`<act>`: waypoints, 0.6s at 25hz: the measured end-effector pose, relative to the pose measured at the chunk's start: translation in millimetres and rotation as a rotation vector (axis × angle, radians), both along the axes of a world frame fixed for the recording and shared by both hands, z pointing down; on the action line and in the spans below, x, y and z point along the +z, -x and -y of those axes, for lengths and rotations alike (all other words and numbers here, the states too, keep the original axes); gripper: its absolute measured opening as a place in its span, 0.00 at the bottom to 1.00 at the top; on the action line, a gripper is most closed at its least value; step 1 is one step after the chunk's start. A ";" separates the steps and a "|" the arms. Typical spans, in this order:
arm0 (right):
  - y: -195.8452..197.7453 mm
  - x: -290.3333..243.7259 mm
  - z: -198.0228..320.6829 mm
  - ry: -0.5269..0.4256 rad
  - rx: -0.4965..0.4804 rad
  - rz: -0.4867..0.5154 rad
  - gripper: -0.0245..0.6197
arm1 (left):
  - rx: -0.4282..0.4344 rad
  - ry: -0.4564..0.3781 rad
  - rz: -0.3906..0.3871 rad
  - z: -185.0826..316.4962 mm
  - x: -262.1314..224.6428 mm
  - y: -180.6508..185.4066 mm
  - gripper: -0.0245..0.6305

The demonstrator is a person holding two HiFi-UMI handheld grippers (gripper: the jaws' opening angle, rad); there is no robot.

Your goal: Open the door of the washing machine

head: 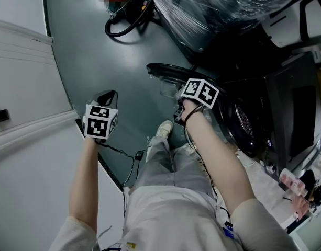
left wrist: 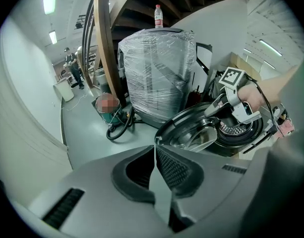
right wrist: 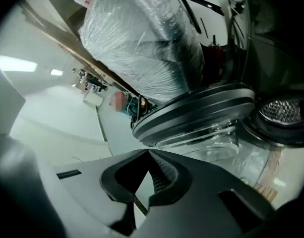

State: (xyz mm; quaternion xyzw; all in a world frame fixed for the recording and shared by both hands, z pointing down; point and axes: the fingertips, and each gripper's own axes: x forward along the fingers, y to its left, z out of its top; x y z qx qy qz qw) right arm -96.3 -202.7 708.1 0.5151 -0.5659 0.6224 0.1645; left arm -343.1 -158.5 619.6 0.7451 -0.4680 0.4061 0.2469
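Note:
The washing machine's round door (head: pixel 168 73) stands swung open, its dark rim and clear glass bowl (right wrist: pixel 201 133) facing the floor side. Behind it the perforated drum (head: pixel 245 120) shows in the open port. My right gripper (head: pixel 180 97) hangs just beside the door's rim, shut, its pads (right wrist: pixel 164 175) meeting with nothing between them. The door (right wrist: pixel 199 110) fills that gripper's view close ahead. My left gripper (head: pixel 108 95) is off to the left over the floor, also shut and empty. From there the door (left wrist: pixel 189 129), the drum (left wrist: pixel 236 129) and the right gripper (left wrist: pixel 213 109) are visible.
A large plastic-wrapped appliance (head: pixel 223 4) stands beyond the door, with a bottle (left wrist: pixel 158 15) on top. A black hose (head: pixel 126 24) loops on the grey-green floor. A white panel (head: pixel 24 67) runs along the left. My shoe (head: pixel 164 129) is below the door. People stand far off (left wrist: pixel 72 66).

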 end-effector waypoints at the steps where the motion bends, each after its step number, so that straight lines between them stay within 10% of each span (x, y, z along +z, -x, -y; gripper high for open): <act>1: 0.6 -7.5 1.1 -0.034 -0.034 -0.004 0.08 | 0.006 -0.004 -0.005 1.3 -2.3 -4.5 0.08; 15: -51.8 -157.5 -15.9 -0.538 -0.358 -0.192 0.08 | 0.162 -0.147 -0.084 21.2 -88.1 -108.5 0.08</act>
